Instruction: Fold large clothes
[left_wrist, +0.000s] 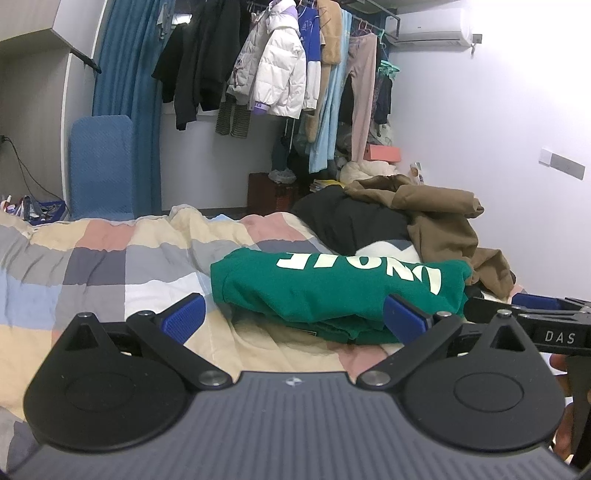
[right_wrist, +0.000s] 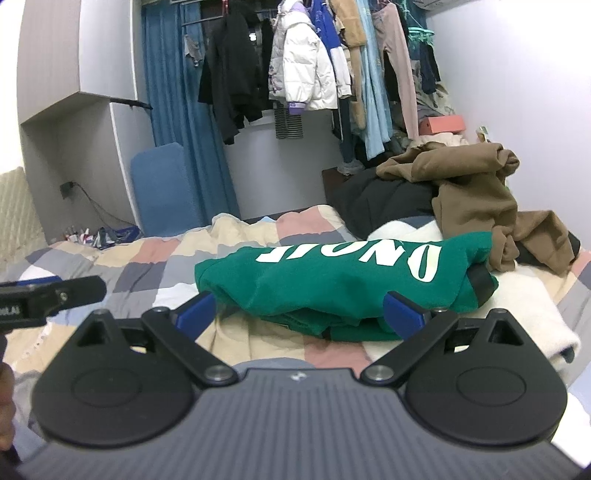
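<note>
- Left gripper (left_wrist: 293, 319) and right gripper (right_wrist: 299, 312): jaws spread wide, holding nothing.
- Folded green sweatshirt (right_wrist: 332, 280) lies on the checked quilt (left_wrist: 110, 258) just ahead, long axis crosswise to both; right gripper looks more squarely on it.
- Beyond: brown garment (right_wrist: 476, 195), unfolded.

Matt green cloth sweatshirt (left_wrist: 332, 291)

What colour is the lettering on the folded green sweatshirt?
White lettering on the folded green sweatshirt, clearest in the right wrist view.
</note>
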